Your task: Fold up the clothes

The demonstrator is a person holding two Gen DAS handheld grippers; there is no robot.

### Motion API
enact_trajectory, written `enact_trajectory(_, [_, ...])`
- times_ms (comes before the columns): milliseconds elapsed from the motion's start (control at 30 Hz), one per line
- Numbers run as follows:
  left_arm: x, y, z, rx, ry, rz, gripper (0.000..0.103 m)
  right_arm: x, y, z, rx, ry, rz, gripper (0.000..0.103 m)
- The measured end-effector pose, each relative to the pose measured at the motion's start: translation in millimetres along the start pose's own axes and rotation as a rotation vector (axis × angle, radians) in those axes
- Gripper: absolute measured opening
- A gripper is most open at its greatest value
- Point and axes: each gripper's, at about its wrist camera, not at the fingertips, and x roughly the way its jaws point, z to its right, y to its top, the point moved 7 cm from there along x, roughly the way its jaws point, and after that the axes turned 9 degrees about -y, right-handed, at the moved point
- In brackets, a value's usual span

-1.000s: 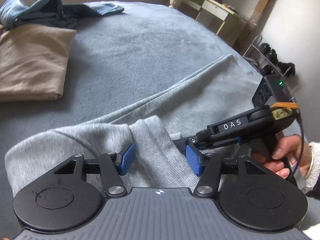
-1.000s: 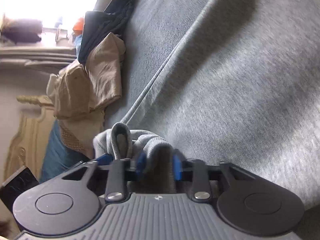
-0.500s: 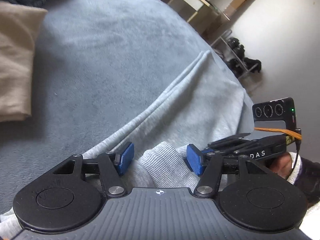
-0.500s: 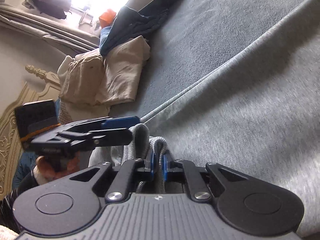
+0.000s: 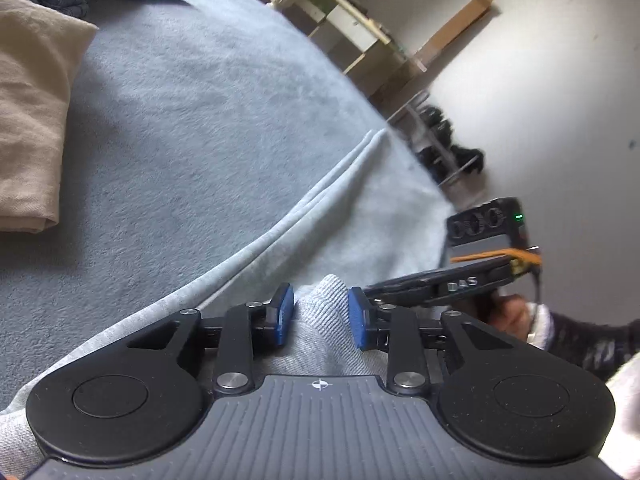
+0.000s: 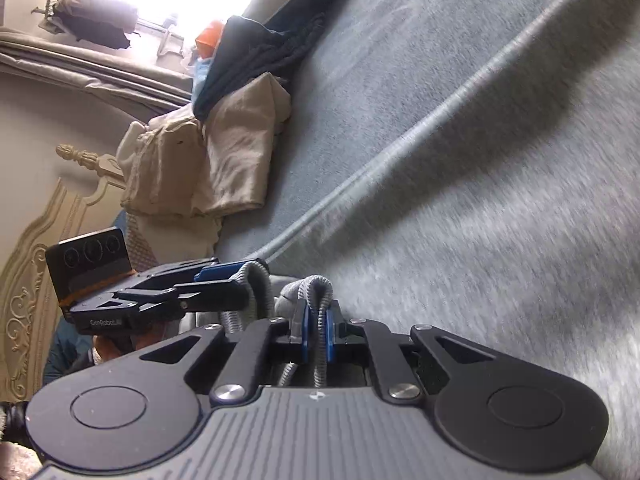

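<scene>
Two grippers meet at one ribbed end of a light grey garment point(image 5: 360, 216), a soft fleecy knit that looks like jogging bottoms or a sweatshirt; which, I cannot tell. Its long axis runs away from both tools, stretched flat across a grey-blue blanket point(image 5: 208, 128) on a bed, with a doubled seam edge tracing a straight diagonal line toward the far side. The ribbed band point(image 5: 326, 312) bunches up at the near end, thicker and more corded than the smooth body of the cloth.

In the right wrist view, the right gripper point(image 6: 316, 332) has its blue pads pressed tight on a folded loop of that ribbing. The left gripper point(image 5: 320, 316) stands with its blue pads apart and a hump of the ribbing lying between them, not pinched; in the right view it sits just beside the right gripper, at the same band point(image 6: 256, 280). Both tools are equally near the end; the rest of the garment lies wholly ahead of them. By my judgement, any fold would carry this held end forward along the garment's length.

Beyond, beige folded clothes point(image 6: 236, 152) and a dark heap point(image 6: 264, 48) rest near a carved cream headboard point(image 6: 36, 248). A pale wooden shelf point(image 5: 344, 12) stands by the wall.
</scene>
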Motion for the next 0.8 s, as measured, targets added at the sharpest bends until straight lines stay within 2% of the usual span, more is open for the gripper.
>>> enact_trajectory(100, [9.0,0.7,-5.8,0.012,0.041,-0.027,0.029,5.0,10.6,-6.7,-0.035,0.021,0.01,0.008])
enact_trajectory(167, [16.2,-1.1,-14.0,0.003,0.069,-0.042,0.029,13.0,13.1,-1.5,-0.013,0.031,-0.008,0.008])
enact_trajectory(367, [29.0,-2.2,-24.2,-0.018,0.075,-0.044,0.032,18.3,9.7,32.1,0.227,0.12,-0.071,0.014])
enact_trajectory(433, [30.2,-2.6,-24.8,-0.02,0.074,-0.046,0.032,12.3,7.3,32.7,0.239,0.133,-0.071,0.02])
enact_trajectory(467, [30.4,-2.6,-25.0,-0.023,0.072,-0.046,0.033,9.3,6.1,33.0,0.245,0.14,-0.072,0.028])
enact_trajectory(500, [30.6,-2.5,-25.2,-0.027,0.071,-0.045,0.033,6.2,5.0,33.3,0.251,0.147,-0.072,0.039])
enact_trajectory(600, [31.6,-2.7,-24.0,-0.02,0.075,-0.046,0.033,-1.5,0.7,32.8,0.255,0.152,-0.081,0.044])
enact_trajectory(667, [32.4,-3.2,-22.9,-0.01,0.082,-0.046,0.033,-1.6,-4.8,28.0,0.21,0.099,-0.113,0.045])
enact_trajectory(733, [33.0,-3.9,-22.6,-0.002,0.089,-0.045,0.033,-1.2,-9.6,22.2,0.181,0.081,-0.142,0.051])
enact_trajectory(800, [34.0,-5.1,-23.0,0.009,0.104,-0.042,0.034,-0.5,-14.2,16.2,0.158,0.077,-0.168,0.068])
